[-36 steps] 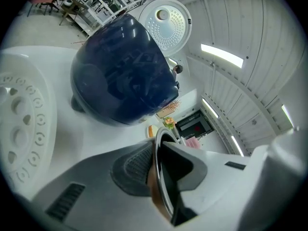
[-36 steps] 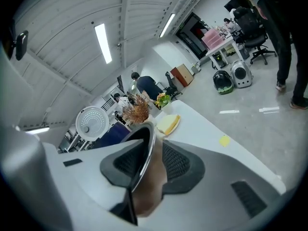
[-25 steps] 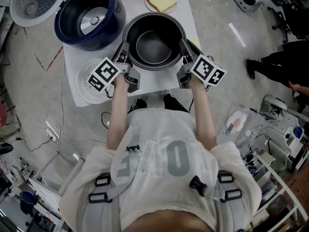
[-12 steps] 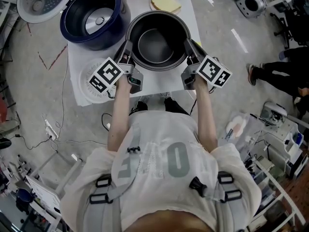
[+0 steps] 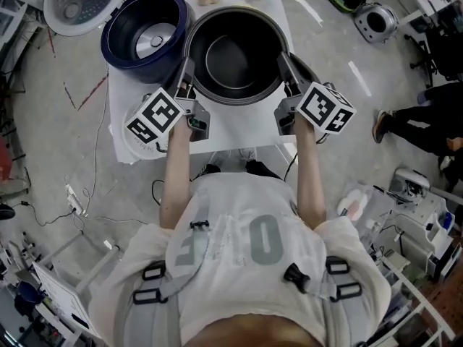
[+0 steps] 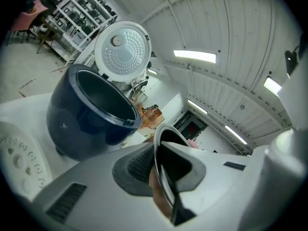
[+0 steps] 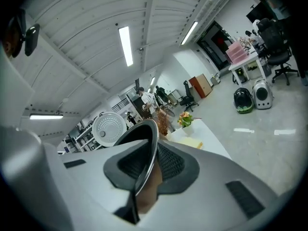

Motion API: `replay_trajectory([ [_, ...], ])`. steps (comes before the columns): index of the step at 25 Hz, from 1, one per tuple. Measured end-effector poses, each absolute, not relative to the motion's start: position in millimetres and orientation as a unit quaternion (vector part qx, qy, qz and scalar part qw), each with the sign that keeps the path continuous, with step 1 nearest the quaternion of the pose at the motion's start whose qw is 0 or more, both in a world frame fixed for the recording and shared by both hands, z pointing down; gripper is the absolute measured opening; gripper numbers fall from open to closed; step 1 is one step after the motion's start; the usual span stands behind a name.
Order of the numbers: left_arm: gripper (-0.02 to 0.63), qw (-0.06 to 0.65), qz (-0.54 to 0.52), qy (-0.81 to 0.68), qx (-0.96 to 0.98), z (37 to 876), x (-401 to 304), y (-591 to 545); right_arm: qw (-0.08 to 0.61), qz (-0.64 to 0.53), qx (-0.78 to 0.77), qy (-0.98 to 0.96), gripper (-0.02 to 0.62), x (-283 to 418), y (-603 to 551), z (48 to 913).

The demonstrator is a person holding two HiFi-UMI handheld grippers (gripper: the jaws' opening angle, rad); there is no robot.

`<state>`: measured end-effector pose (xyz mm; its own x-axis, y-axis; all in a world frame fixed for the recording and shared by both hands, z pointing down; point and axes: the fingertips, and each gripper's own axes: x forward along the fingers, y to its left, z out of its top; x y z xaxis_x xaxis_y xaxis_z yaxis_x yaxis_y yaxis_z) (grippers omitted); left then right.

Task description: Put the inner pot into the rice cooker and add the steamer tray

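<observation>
As the left gripper [image 5: 187, 69] and right gripper [image 5: 284, 62] clamped its bright rim, the inner pot [image 5: 233, 58] showed dark, round — empty.

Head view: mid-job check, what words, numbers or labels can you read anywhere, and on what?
"OF": large grey letters on the person's shirt, upside down to the camera.
Marker cubes: black-and-white square patterns only, no letters.
White disc: rim marks too small to read.
Rice cooker and inner pot: no print visible.
</observation>
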<state>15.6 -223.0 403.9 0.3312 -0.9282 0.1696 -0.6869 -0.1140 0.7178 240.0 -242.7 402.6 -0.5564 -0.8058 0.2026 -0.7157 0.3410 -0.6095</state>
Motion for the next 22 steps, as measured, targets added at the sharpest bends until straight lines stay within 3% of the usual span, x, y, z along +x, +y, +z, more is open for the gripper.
replay_trajectory([
  [12,0.049,0.258,-0.211,-0.592,0.734,298.8,-4.7,-235.3,0.109,-0.275,-0.395,0.869,0.06,212.8,-288.2,301.7],
  [22,0.05,0.215,-0.237,-0.645,0.694,251.6,-95.1,-234.5,0.096,-0.255,-0.324,0.906,0.06,111.8,-320.6,250.1],
])
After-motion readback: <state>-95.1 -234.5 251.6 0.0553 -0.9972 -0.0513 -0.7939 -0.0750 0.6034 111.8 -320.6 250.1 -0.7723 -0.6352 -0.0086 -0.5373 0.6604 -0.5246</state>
